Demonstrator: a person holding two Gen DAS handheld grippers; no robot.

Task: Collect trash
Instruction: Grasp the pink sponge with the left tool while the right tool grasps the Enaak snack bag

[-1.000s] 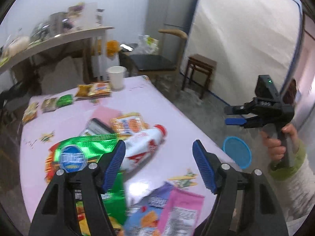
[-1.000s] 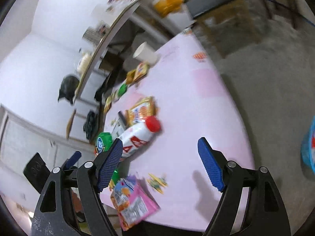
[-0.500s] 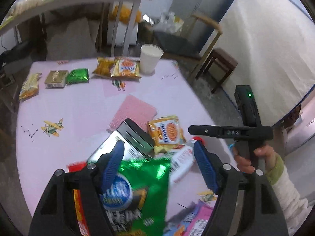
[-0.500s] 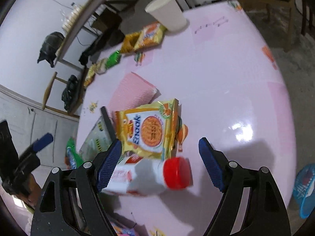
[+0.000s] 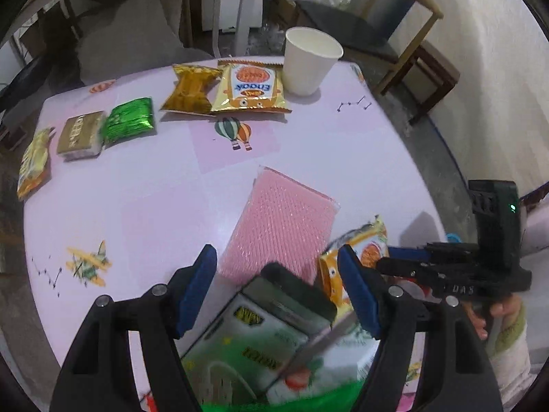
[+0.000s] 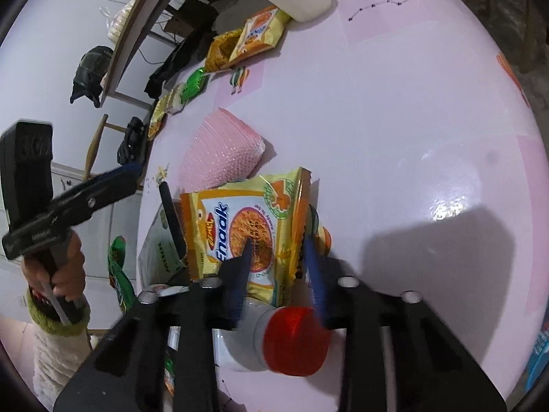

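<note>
Left wrist view first: the left gripper hovers with its jaws wide and nothing between them, over the near end of the pink surface. Directly under it sits a silver-and-green packet, with the pink bubble mailer just beyond. Off to the side the right gripper comes in low beside the yellow Enaak packet. Farther back, well apart, a paper cup stands upright next to more wrappers. The two tools are close together here, so I'd worry about them knocking each other if both go for this pile.

Right wrist view now: the right gripper has its jaws narrowed around the near edge of the yellow Enaak packet, which lies flat on the surface. Whether the pads actually pinch the foil, I cannot tell. Right below the jaws a white bottle with a red cap lies on its side, touching the packet's near end. That's the risk, to my eye: slick foil gripped only at the edge could slip out on the lift, and a nudge could send the bottle rolling off the surface. The packet also overlaps the silver-and-green packet, so a lift might drag that too. The left gripper hangs near.
</note>
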